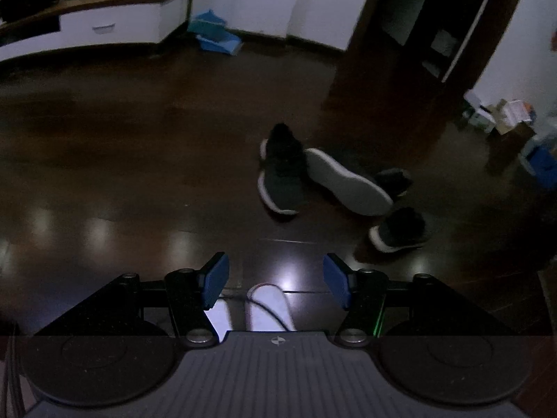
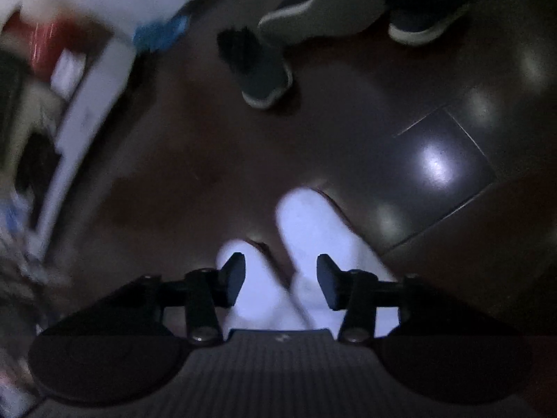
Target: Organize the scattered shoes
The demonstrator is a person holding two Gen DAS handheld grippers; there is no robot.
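Above the dark wooden floor (image 1: 139, 160), the left gripper (image 1: 276, 284) hangs with its blue-padded fingers spread wide and nothing between them; the right gripper (image 2: 281, 280) is likewise parted and empty, with the person's white-clad feet (image 2: 306, 244) showing below it. Take the overturned shoe (image 1: 348, 183), lying sole-up, as the landmark. Touching its toe end, on the side towards the white cabinet (image 1: 104, 28), a black shoe with a white sole (image 1: 280, 174) stands upright. At its heel end, nearest the left gripper, a second black shoe (image 1: 400, 230) sits upright and just beside it; beyond that heel a further dark shape (image 1: 393, 177) peeks out (too dim to say what it is). Behind the overturned shoe rises a dark wooden post (image 1: 390, 80). All the shoes lie well apart from both grippers, pointing different ways, so they read as a scatter and not a tidy row.

The risks lie in the light and the crowding. The room is dim and the right wrist view is smeared, so a reach could misjudge where a shoe's edge is. Since the shoes touch, closing on one may drag or tip its neighbour. The overturned shoe offers a broad flat sole, which the fingers may slide off unless they take it by the side wall.
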